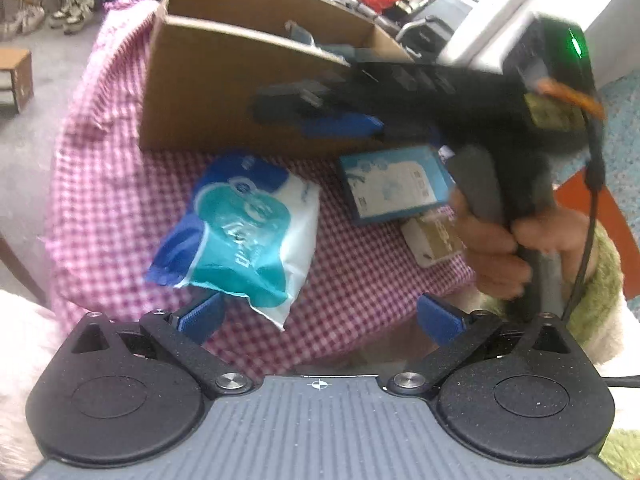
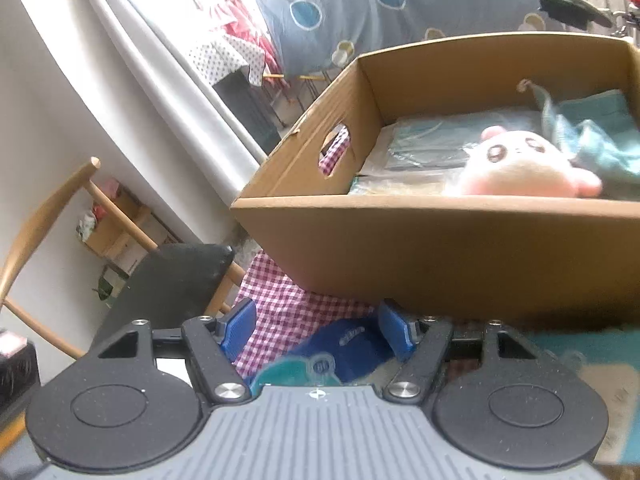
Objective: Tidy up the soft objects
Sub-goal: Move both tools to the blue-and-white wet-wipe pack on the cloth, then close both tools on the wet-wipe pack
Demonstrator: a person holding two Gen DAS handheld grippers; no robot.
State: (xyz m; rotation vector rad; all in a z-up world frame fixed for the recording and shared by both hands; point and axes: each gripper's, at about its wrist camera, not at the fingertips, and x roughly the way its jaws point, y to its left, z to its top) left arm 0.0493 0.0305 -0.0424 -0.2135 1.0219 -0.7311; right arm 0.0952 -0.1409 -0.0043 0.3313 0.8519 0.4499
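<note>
The cardboard box [image 2: 440, 248] stands at the far side of the pink checked cloth [image 1: 100, 184] and already holds a pink plush toy [image 2: 524, 168] and a teal cloth [image 2: 600, 136] over flat packets. The task's remaining items lie on the checked cloth in front of the box: a blue-and-teal soft pack [image 1: 244, 232] near the left, a flat blue packet [image 1: 394, 184] to its right, and a beige packet [image 1: 434, 240] nearer still.

The left gripper [image 1: 320, 316] is spread wide with nothing pressed between its pads; the corner of the soft pack lies just beside its left pad. The right gripper [image 2: 318, 330] hangs before the box wall, pads apart and empty; the soft pack's end shows between and below them, apparently not clamped, though that part of the view is cramped. In the left wrist view the right gripper and the hand [image 1: 500, 248] holding it are blurred.

Risks: the two grippers work close together over the same pack and could collide. A pinch on one corner of the slack wrapper may slip or tear. The box wall stands high; a low carry would catch its rim.
</note>
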